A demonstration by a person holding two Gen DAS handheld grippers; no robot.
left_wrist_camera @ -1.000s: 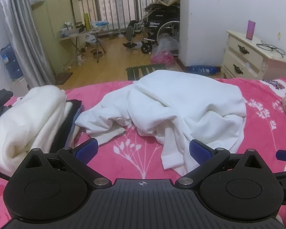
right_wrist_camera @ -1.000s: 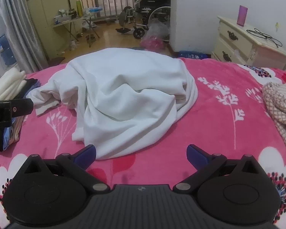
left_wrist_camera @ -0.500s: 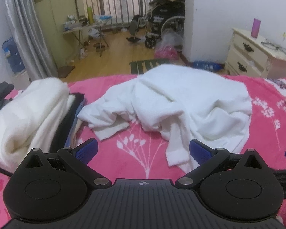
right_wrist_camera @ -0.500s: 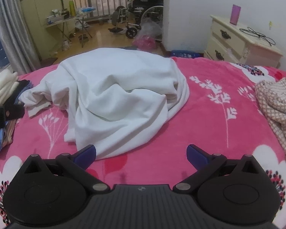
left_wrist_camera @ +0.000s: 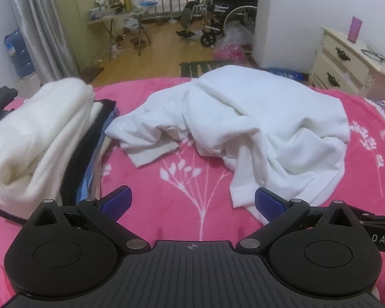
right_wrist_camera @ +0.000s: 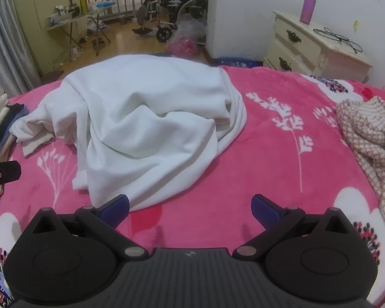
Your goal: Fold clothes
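Folded stack (left_wrist_camera: 33, 138), far left: finished pieces, set aside. White garment (left_wrist_camera: 256, 133), mid-bed on pink blanket (left_wrist_camera: 182, 195): crumpled, awaiting spreading. Left gripper (left_wrist_camera: 192, 202), right gripper (right_wrist_camera: 190, 206): spread wide, empty, poised near hem. Checked garment (right_wrist_camera: 367, 138), right: queued.

Smooth white cloth garment (right_wrist_camera: 151, 118) on fuzzy pink blanket (right_wrist_camera: 269, 159)

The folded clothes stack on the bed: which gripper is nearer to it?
Left. The left gripper hovers beside the folded stack; the right gripper is farther, past the white garment.
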